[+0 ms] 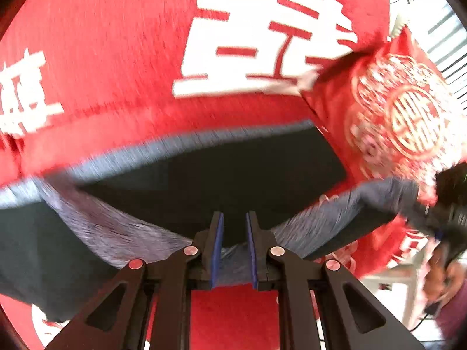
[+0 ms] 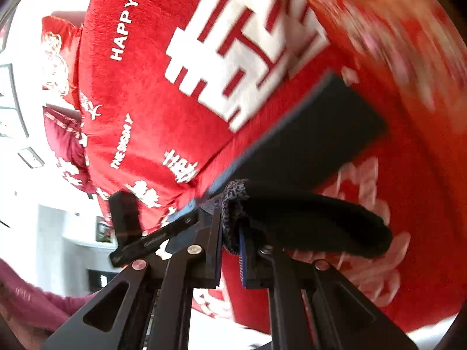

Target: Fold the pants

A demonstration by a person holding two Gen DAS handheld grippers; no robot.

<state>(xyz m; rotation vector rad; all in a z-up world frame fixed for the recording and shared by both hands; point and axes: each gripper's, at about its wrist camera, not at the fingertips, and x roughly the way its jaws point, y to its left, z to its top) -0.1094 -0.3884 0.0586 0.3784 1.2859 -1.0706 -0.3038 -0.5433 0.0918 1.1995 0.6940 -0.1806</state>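
Fingers of both grippers clamped on the dark pants, above the red blanket; no containers.

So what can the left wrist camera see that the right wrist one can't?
Only the left view shows the pants spread wide, their edge lifted between both grippers, with the right gripper off at the side. Only the right view shows the small "HAPPY" lettering and a pink sleeve. Both show the red blanket with big white characters and a gripper pinching dark fabric, as the left gripper does.
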